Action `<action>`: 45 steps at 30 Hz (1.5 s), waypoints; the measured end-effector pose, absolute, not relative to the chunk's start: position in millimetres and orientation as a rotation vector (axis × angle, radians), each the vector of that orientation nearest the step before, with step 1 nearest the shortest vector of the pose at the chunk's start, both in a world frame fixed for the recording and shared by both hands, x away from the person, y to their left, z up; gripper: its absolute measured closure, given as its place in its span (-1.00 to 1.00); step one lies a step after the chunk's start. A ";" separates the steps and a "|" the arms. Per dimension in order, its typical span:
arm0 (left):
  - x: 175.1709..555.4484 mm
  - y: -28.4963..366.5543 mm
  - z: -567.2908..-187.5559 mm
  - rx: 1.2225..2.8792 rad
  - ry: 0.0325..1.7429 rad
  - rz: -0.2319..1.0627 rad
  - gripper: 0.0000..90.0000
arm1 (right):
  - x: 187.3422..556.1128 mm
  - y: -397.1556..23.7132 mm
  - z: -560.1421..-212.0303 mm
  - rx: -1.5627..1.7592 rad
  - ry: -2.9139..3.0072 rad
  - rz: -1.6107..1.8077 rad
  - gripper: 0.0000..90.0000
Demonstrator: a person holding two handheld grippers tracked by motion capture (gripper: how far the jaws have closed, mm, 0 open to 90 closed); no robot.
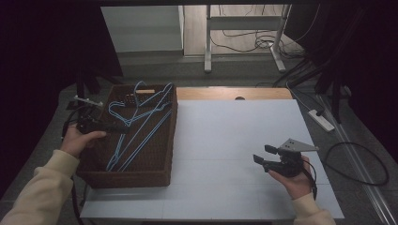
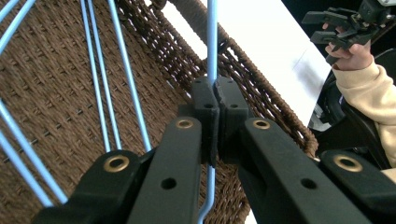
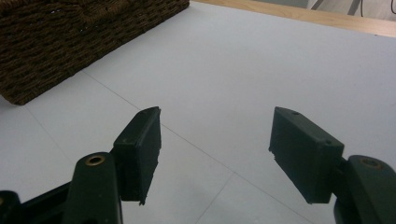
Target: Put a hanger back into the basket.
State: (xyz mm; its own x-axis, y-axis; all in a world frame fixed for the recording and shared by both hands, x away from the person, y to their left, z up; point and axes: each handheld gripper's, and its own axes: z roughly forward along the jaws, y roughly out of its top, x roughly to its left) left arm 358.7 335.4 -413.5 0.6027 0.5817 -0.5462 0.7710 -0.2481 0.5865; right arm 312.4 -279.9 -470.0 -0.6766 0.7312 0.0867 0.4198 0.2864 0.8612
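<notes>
While the left gripper (image 2: 215, 95) is clamped on one thin light-blue wire hanger (image 2: 212, 42) inside the dark brown woven wicker basket (image 1: 164, 176), a slow, straight lift is judged advisable, since several hangers lie crossed together and could be dragged along. The right gripper (image 3: 215, 154) is held open and empty over the white table top (image 3: 261, 60). Which hanger is gripped cannot be established; its hook is obscured in the tangle.

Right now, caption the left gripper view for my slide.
Left gripper shut on a blue wire hanger inside the woven basket.
</notes>
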 end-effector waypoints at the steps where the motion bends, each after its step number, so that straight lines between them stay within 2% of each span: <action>1: 358.0 336.5 -414.5 1.959 1.081 -0.270 0.95 | 312.5 -279.9 -470.0 1.044 2.237 1.343 -0.23; 15: 365.2 327.0 -452.0 2.043 1.136 -0.347 0.94 | 313.4 -278.4 -471.4 1.045 2.243 1.336 -0.23; 19: 366.4 324.8 -456.0 2.074 1.230 -0.266 0.94 | 313.3 -278.5 -471.7 1.045 2.244 1.335 -0.23; 25: 365.6 323.6 -456.3 2.177 1.431 -0.026 0.91 | 313.5 -278.1 -472.1 1.044 2.246 1.336 -0.23; 30: 365.8 322.6 -457.4 2.163 1.488 0.044 0.88 | 313.8 -277.5 -472.3 1.042 2.249 1.334 -0.23; 31: 365.3 322.6 -457.1 2.152 1.496 0.066 0.83 | 314.0 -277.4 -472.5 1.043 2.248 1.338 -0.23; 34: 363.2 321.9 -453.5 2.133 1.510 0.142 0.50 | 314.7 -277.8 -473.0 1.046 2.252 1.335 -0.23; 38: 354.9 318.3 -438.7 2.086 1.452 0.243 0.12 | 315.1 -277.8 -473.8 1.048 2.252 1.341 -0.23; 41: 344.8 313.8 -423.1 2.043 1.377 0.307 -0.05 | 315.3 -278.1 -473.9 1.046 2.253 1.343 -0.23; 45: 325.3 304.5 -405.5 1.982 1.263 0.373 -0.19 | 314.8 -279.6 -473.6 1.049 2.252 1.340 -0.23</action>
State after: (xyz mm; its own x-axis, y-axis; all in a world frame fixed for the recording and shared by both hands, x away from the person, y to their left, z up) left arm 325.3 304.5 -405.5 0.4723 0.8701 -0.1411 0.6533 -0.2381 0.7187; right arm 314.8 -279.6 -473.6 -0.6801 0.7270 0.0941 0.4293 0.2909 0.8550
